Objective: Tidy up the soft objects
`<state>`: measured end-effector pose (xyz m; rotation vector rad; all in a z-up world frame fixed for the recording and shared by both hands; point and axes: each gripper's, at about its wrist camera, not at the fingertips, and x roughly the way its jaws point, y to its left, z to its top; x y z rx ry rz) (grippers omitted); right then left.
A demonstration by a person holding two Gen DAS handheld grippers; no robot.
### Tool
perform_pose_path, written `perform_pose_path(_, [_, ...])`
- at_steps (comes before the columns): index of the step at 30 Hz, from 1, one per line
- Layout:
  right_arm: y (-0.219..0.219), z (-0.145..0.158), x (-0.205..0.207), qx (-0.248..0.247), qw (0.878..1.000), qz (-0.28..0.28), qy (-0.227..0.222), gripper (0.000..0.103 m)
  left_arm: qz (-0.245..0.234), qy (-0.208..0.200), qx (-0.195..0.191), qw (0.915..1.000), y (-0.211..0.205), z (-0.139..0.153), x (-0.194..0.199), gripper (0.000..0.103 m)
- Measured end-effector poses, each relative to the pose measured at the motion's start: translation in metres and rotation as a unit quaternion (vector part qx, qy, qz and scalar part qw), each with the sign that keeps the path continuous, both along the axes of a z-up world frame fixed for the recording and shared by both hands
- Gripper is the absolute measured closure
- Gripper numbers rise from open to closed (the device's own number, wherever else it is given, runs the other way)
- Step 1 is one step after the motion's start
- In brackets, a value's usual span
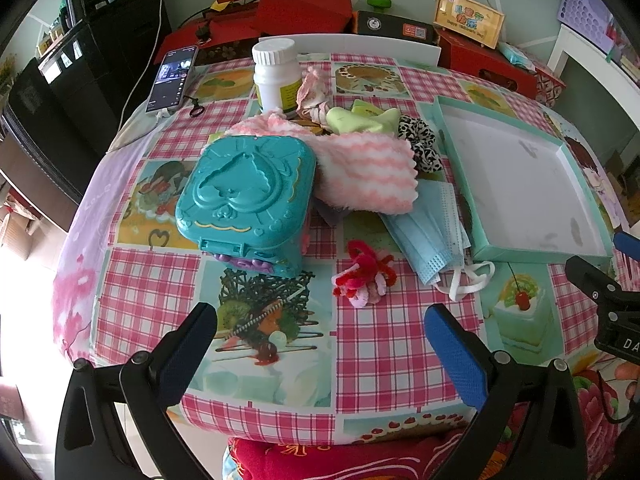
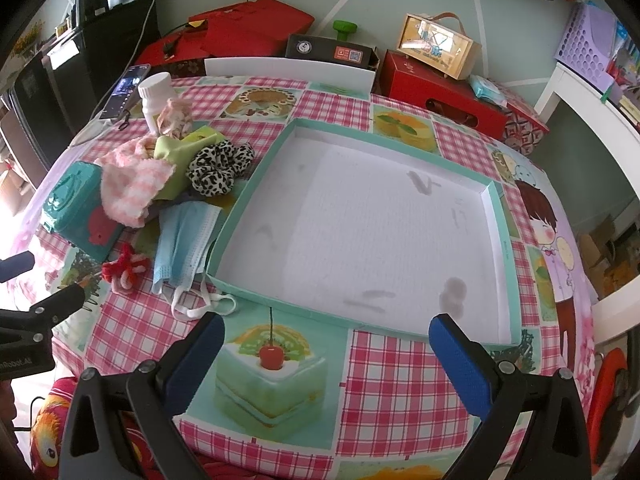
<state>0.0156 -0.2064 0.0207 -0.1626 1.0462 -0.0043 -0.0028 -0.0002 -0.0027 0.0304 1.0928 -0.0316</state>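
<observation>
With both my left gripper [image 1: 320, 320] and right gripper [image 2: 326, 330] spread empty, I'd pinch the red pipe-cleaner bundle [image 1: 362, 276] mid-frame by its middle, then lift toward the tray [image 1: 532, 254] at right.

Counter [image 2: 392, 364]: pink-check cloth with cake prints. Lying on it: shallow teal tray [image 2: 256, 184], teal plastic case [image 1: 244, 196], white bottle [image 1: 276, 76], phone [image 1: 172, 80], blue face masks [image 1: 428, 232], red pipe-cleaner tangle [image 1: 362, 272], leopard scrunchie [image 2: 218, 168].
</observation>
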Motion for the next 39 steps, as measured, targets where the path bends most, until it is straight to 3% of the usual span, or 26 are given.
perform_pose_path(19, [0.001, -0.001, -0.001, 0.001, 1.0, 0.002, 0.004, 0.0, -0.005, -0.005, -0.011, 0.9999, -0.001, 0.006, 0.0, 0.0])
perform_pose_path(30, [-0.004, 0.054, 0.011, 0.047, 0.995, 0.0, -0.092, 0.0, 0.021, -0.094, -0.073, 0.9927, 0.055, 0.074, 0.027, 0.0])
perform_pose_path(34, [0.005, 0.062, 0.021, 0.063, 0.993, 0.015, -0.098, 0.0, 0.034, -0.113, -0.092, 0.9887, 0.073, 0.081, 0.037, 0.0])
perform_pose_path(39, [0.023, 0.059, 0.037, 0.065, 0.993, 0.036, -0.09, 0.0, 0.029, -0.106, -0.08, 0.9907, 0.085, 0.081, 0.056, 0.0])
